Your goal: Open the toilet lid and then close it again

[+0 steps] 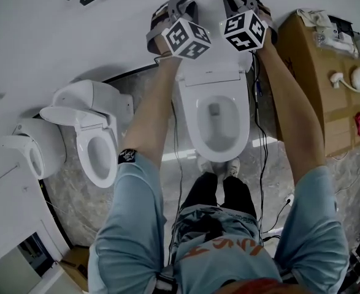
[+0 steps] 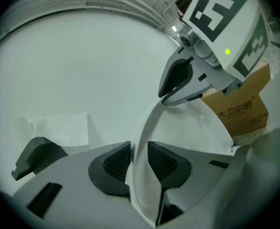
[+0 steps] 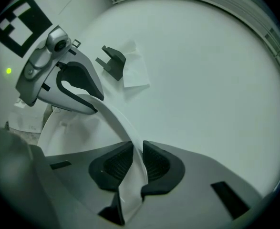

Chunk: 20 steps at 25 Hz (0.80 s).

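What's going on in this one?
A person stands at a toilet with a gripper in each hand. The left gripper and the right gripper are each clamped on the rim of the raised toilet lid, one on each side. The lid is up by the wall, and the seat is down.

light: even, cool | shadows: faint | glare: pale streaks on floor (image 1: 278,164) | toilet lid (image 3: 125,128): evenly lit | gripper views: fisheye, dark corners, blurred near edges | head view: sharp
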Each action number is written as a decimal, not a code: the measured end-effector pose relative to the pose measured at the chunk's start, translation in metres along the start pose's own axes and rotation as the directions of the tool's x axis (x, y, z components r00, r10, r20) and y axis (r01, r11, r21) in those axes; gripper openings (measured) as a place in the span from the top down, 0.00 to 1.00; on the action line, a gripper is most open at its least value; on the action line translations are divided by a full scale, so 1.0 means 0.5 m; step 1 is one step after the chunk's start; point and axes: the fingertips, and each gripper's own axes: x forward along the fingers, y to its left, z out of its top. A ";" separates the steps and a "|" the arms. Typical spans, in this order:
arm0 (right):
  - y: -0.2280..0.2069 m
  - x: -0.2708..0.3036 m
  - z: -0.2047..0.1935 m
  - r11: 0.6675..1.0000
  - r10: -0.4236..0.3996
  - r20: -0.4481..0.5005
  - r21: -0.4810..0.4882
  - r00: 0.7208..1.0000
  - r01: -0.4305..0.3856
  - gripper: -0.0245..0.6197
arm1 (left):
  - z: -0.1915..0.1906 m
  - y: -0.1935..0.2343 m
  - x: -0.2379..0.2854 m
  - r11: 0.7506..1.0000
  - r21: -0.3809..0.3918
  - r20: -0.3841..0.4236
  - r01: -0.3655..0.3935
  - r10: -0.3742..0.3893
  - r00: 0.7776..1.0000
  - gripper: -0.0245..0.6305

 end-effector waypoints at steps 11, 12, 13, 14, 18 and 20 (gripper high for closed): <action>0.009 -0.071 0.022 0.994 0.004 0.102 0.111 0.995 -0.015 0.69 | -0.014 -0.030 -0.076 0.990 -0.052 0.001 0.129 -0.129 0.992 0.51; 0.008 -0.096 0.023 0.993 -0.003 0.125 0.113 0.992 -0.011 0.69 | -0.015 -0.033 -0.097 0.992 -0.050 0.010 0.116 -0.115 0.993 0.51; 0.013 -0.123 0.018 0.994 -0.001 0.145 0.108 0.989 -0.015 0.69 | -0.018 -0.042 -0.120 0.993 -0.051 0.020 0.105 -0.104 0.994 0.51; 0.025 -0.150 0.008 0.995 0.009 0.160 0.097 0.987 -0.024 0.69 | -0.024 -0.057 -0.143 0.994 -0.051 0.029 0.101 -0.099 0.995 0.51; 0.112 -0.231 -0.063 0.993 0.081 0.171 0.070 0.982 -0.094 0.69 | -0.077 -0.168 -0.220 0.988 -0.055 0.023 0.142 -0.141 0.990 0.51; 0.164 -0.262 -0.110 0.989 0.115 0.156 0.075 0.981 -0.128 0.69 | -0.112 -0.242 -0.251 0.984 -0.049 -0.002 0.174 -0.174 0.985 0.51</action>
